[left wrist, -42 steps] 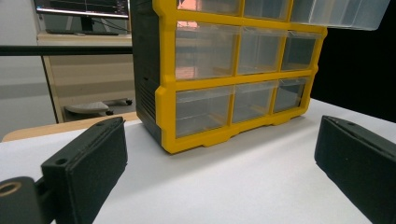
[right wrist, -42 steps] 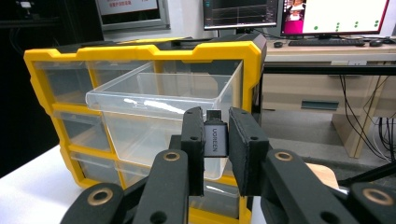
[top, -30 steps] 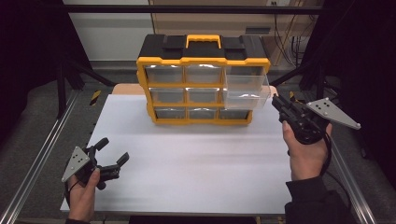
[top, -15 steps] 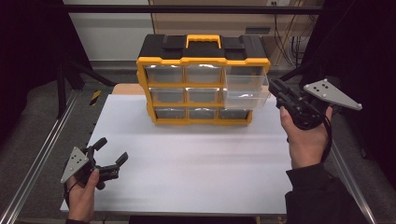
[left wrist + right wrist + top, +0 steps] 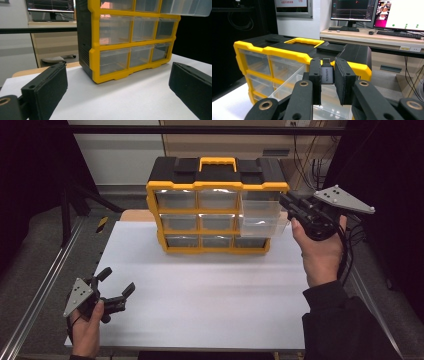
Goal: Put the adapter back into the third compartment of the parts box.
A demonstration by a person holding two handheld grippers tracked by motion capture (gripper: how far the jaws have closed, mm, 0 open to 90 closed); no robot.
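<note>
Adapter: we pinch a small dark USB adapter (image 5: 327, 72), printed UGREEN, between the pads of our right gripper (image 5: 327, 80); its metal plug end points up and away from us, so the body is what the pads bear on.

Right gripper: in the high view our right gripper (image 5: 289, 202) sits at the upper right corner of the organizer (image 5: 217, 205), just above the pulled-out drawer (image 5: 261, 217). We judge that we hold it there so the adapter can drop straight into the open tray.

Drawer: the clear top-right drawer stands drawn out toward us while the other eight are pushed in. In the right gripper view the open drawer (image 5: 294, 85) lies right below the jaws, and it looks empty as far as we can tell.

Left gripper: our left gripper (image 5: 114, 287) rests low at the near left of the white table (image 5: 210, 290), jaws spread wide with nothing between them, well apart from the organizer. We keep it parked because one hand is enough for this drop.

Change: compared with a second ago, our right gripper is higher and closer in over the drawer, no longer beside its front edge. The pinch on the adapter is unchanged, and the left gripper and drawer sit as they did.
</note>
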